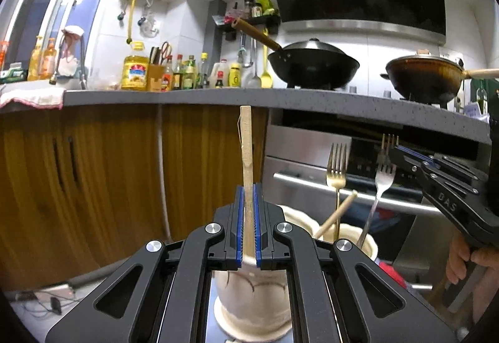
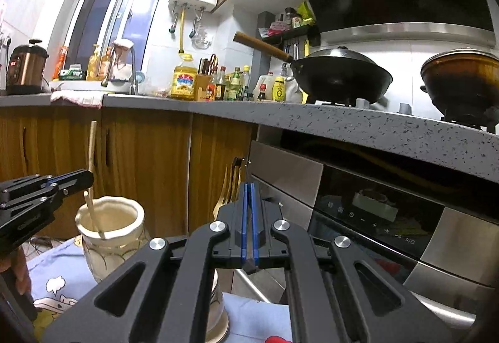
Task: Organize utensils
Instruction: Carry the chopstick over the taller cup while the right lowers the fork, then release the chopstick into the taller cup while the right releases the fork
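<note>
Nearest our left wrist camera, the left gripper (image 1: 248, 226) has its blue-lined fingers (image 1: 239, 224) clamped on a flat pale wooden stick (image 1: 246, 152), which stands upright between them and rises well above the tips. Its lower end drops into the cream ceramic jar with a wavy rim (image 1: 249, 290) that sits directly under the fingers. Just beyond and to the right of our left fingers stands a second cream ceramic jar (image 1: 368, 246). It holds a gold metal fork (image 1: 336, 174), tines up, a round wooden chopstick (image 1: 338, 215) leaning to the right, and a silver metal fork (image 1: 382, 180).

Our right gripper (image 2: 249, 218) has its fingers pressed together on the tines of a dark metal fork (image 1: 389, 141), which stick up past the tips above the silver one. We cannot tell where the handle ends.

From the right wrist, the first jar (image 2: 110, 237) stands to the left of our right fingers on a light blue printed cloth (image 2: 53, 274), the stick inside it, its lower end leaning on the inner wall.
</note>
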The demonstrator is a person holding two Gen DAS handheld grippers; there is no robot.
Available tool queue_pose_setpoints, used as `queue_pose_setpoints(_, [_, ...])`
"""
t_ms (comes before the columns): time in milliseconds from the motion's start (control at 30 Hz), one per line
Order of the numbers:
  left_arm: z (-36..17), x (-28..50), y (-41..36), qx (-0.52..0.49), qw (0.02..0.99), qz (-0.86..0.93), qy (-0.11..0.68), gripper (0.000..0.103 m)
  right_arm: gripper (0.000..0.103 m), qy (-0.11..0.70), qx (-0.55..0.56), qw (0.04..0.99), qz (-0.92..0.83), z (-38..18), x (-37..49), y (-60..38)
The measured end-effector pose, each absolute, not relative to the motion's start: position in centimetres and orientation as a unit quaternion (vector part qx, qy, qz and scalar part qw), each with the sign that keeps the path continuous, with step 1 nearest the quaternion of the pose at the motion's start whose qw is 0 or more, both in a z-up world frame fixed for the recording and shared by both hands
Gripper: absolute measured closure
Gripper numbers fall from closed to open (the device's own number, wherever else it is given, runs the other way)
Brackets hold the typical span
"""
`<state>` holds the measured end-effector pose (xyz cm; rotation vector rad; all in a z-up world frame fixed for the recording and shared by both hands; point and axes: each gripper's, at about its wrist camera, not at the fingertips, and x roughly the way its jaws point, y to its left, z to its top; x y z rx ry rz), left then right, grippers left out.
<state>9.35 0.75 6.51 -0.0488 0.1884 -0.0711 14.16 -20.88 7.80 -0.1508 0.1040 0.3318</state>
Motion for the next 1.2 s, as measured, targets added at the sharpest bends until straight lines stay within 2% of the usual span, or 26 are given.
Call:
queue_pose_setpoints(400, [5.1, 9.9, 0.6, -0.009, 0.990, -0.034, 0.138, 0.097, 0.101, 0.073, -0.092, 0.977, 0.177, 6.7, 14.5, -19.9])
queue_pose_setpoints(900, [4.9, 9.8, 0.4, -0.004, 0.990, -0.031, 0.139, 0.096, 0.099, 0.106, -0.075, 0.975, 0.180, 6.0, 15.2, -20.3])
queue_pose_setpoints(933, [4.9, 9.8, 0.4, -0.004, 0.990, -0.031, 0.139, 0.096, 0.098, 0.106, -0.074, 0.975, 0.180, 6.0, 15.2, -20.3])
queue_pose_setpoints(967, [4.9, 9.8, 0.4, -0.006, 0.990, -0.031, 0.138, 0.095, 0.092, 0.106, -0.073, 0.975, 0.181, 6.0, 15.2, -20.3])
queue_pose_setpoints(1067, [5.0, 9.6, 0.7, -0.012, 0.990, -0.034, 0.138, 0.090, 0.069, 0.106, -0.064, 0.974, 0.189, 6.2, 15.3, -20.5])
queue_pose_setpoints(1133, [5.0, 9.6, 0.8, -0.013, 0.990, -0.035, 0.137, 0.084, 0.067, 0.104, -0.061, 0.974, 0.193, 6.4, 15.1, -20.6])
queue_pose_setpoints(1200, [5.1, 9.4, 0.8, -0.017, 0.990, -0.037, 0.134, 0.067, 0.061, 0.101, -0.058, 0.974, 0.197, 6.5, 15.0, -20.7])
